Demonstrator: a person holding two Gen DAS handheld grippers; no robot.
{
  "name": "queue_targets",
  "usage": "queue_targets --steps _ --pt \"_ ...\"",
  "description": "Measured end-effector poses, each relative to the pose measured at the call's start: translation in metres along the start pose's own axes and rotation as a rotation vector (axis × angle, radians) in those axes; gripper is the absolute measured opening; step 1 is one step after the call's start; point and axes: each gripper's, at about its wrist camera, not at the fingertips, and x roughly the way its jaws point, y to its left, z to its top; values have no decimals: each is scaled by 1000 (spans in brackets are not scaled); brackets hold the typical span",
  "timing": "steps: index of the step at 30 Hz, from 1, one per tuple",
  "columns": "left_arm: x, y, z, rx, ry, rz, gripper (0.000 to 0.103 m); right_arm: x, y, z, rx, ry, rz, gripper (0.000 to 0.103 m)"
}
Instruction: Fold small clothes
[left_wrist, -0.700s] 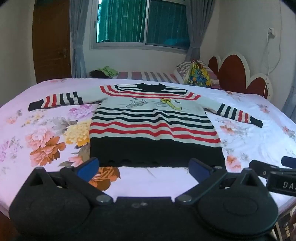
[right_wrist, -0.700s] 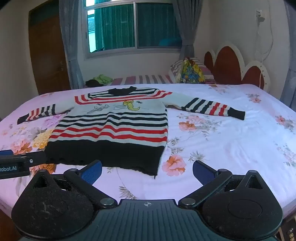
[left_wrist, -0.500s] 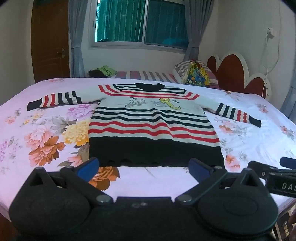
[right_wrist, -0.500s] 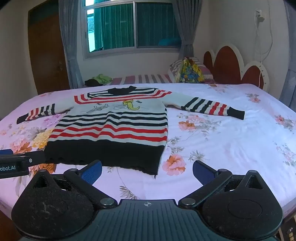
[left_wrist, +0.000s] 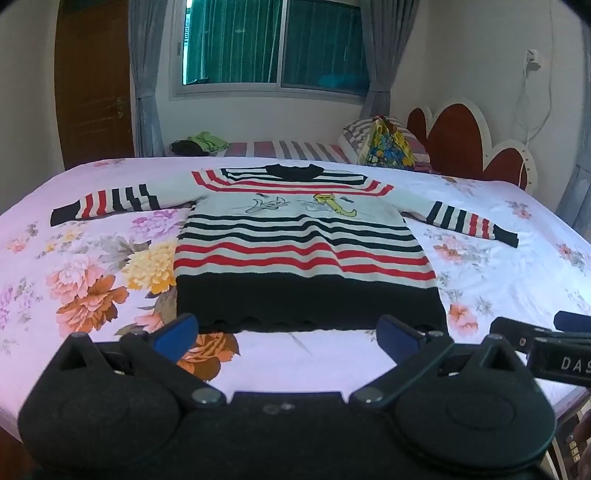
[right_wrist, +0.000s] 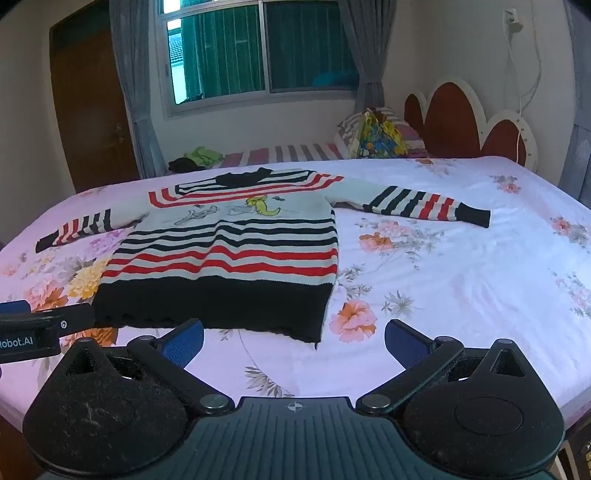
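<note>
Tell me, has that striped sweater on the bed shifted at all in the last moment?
No. The striped sweater lies spread flat, its black hem beside the same orange flower on the bedsheet as before; neither open gripper touches it.

There is one sweater (left_wrist: 303, 251) on one big bed (left_wrist: 517, 280). The sweater has two sleeves (left_wrist: 107, 201), one on each side. There are two grippers: the left one (left_wrist: 288, 334) and the right one (right_wrist: 293, 338). Each has two blue pads (left_wrist: 173, 332), so four pads in all. Behind the big bed there is one small bed (left_wrist: 291, 149), one window (left_wrist: 273, 44), one door (left_wrist: 92, 81), two curtains (left_wrist: 147, 74) and one bright bag (left_wrist: 388, 147).
</note>
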Motion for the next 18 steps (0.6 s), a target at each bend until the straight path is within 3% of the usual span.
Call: queue_targets --steps 18 --pt "1 3 0 6 7 -5 102 -1 1 -1 9 1 -8 103"
